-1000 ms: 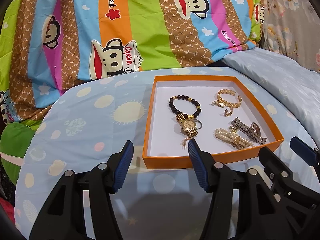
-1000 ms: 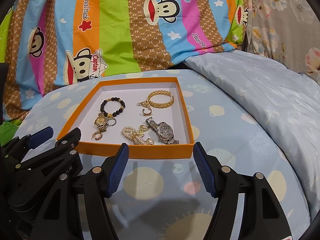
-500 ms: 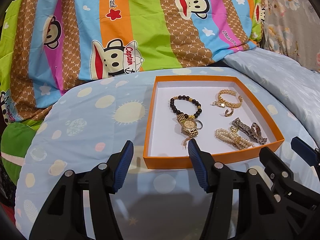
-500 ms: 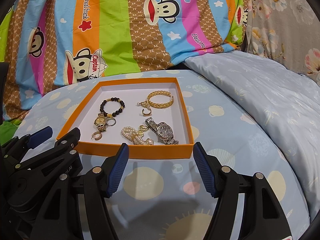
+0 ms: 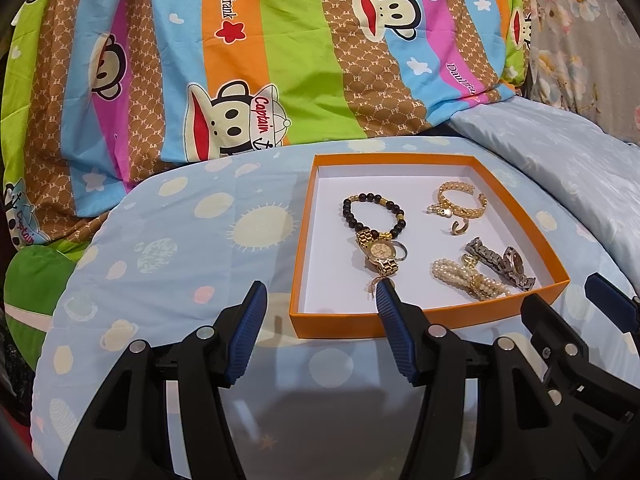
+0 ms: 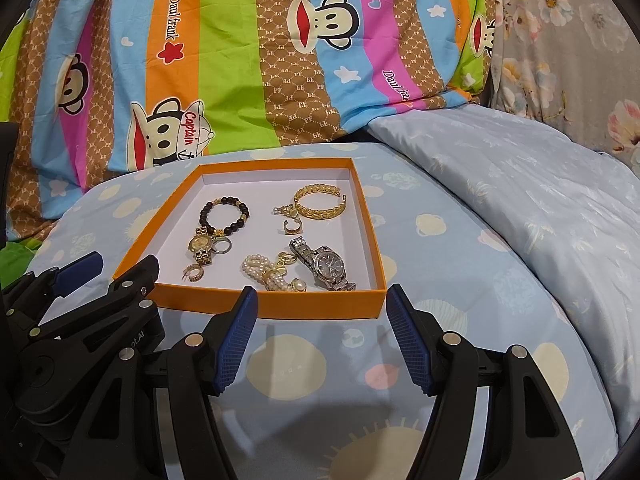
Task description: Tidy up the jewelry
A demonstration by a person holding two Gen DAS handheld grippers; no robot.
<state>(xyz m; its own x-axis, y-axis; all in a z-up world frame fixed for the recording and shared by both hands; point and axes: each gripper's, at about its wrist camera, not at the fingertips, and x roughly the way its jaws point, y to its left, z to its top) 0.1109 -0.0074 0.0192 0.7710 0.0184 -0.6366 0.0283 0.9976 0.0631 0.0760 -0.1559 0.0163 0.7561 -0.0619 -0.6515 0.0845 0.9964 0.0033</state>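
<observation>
An orange box with a white floor lies on the light blue bed cover; it also shows in the right wrist view. Inside lie a black bead bracelet, a gold watch, a gold bangle, a silver watch, a pearl bracelet and small gold rings. My left gripper is open and empty just in front of the box's near left corner. My right gripper is open and empty in front of the box's near right edge.
A striped monkey-print quilt rises behind the box. A pale blue duvet is piled to the right, with floral fabric beyond. The patterned blue cover spreads left of the box.
</observation>
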